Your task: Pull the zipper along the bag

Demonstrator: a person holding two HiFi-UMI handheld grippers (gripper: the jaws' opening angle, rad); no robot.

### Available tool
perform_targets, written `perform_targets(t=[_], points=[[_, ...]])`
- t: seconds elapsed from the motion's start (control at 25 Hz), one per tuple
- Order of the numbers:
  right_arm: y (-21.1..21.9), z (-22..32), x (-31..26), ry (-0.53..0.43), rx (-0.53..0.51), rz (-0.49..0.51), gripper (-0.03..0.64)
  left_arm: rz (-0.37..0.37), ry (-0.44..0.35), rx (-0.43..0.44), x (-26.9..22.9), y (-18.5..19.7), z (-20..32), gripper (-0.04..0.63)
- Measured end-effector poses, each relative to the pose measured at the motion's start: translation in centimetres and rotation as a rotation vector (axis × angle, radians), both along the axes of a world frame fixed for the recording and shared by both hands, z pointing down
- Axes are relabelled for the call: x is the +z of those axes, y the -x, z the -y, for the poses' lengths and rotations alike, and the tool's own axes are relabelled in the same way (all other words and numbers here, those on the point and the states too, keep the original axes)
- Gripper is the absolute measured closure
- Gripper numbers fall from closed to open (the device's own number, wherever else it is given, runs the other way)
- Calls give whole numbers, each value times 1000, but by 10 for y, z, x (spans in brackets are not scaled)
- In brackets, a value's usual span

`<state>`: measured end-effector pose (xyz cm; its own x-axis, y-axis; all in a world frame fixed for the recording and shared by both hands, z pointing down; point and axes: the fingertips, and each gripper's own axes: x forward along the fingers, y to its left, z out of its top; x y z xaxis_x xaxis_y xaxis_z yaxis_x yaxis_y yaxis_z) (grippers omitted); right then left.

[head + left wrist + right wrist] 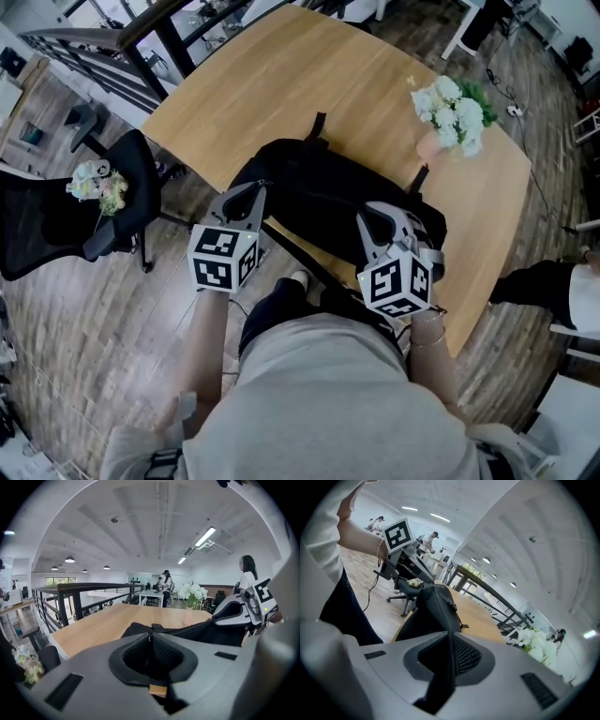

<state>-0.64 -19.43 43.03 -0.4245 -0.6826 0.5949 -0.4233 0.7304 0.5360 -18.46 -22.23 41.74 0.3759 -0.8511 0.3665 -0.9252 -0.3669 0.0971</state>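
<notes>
A black bag (319, 202) lies on the near part of the wooden table (281, 84), its zipper seam running along the top. My left gripper (249, 193) sits at the bag's left end. In the left gripper view, the left gripper (150, 637) has its jaws together, with the bag (197, 630) just beyond them; I cannot see anything pinched. My right gripper (375, 218) is on the bag's right part. In the right gripper view, a fold of the bag (436, 606) with the zipper line runs up between the closed jaws of the right gripper (451, 637).
A vase of white flowers (452, 112) stands on the table behind the bag at the right. A black office chair (103, 216) with a small bouquet is on the floor to the left. A dark railing (141, 28) runs behind the table. Another person's leg (553, 286) shows at the right edge.
</notes>
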Motion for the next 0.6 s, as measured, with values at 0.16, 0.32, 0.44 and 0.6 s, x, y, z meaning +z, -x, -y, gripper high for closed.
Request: perform_targets(t=[0.16,0.32,0.44,0.6], points=[[-1,0,-3,26,28,51,520,18,32,1,10,-5,-3,572],[-1,-3,-12,51,52,120,485,-12,21,-15,6,-12,-9,572],[-3,-5,-22,69,71,194,488,-51,-6,13,-8,-26,-10,571],[1,-8,-37,131,77,350,488,-90,-55,85,-31,-53,-10,572]])
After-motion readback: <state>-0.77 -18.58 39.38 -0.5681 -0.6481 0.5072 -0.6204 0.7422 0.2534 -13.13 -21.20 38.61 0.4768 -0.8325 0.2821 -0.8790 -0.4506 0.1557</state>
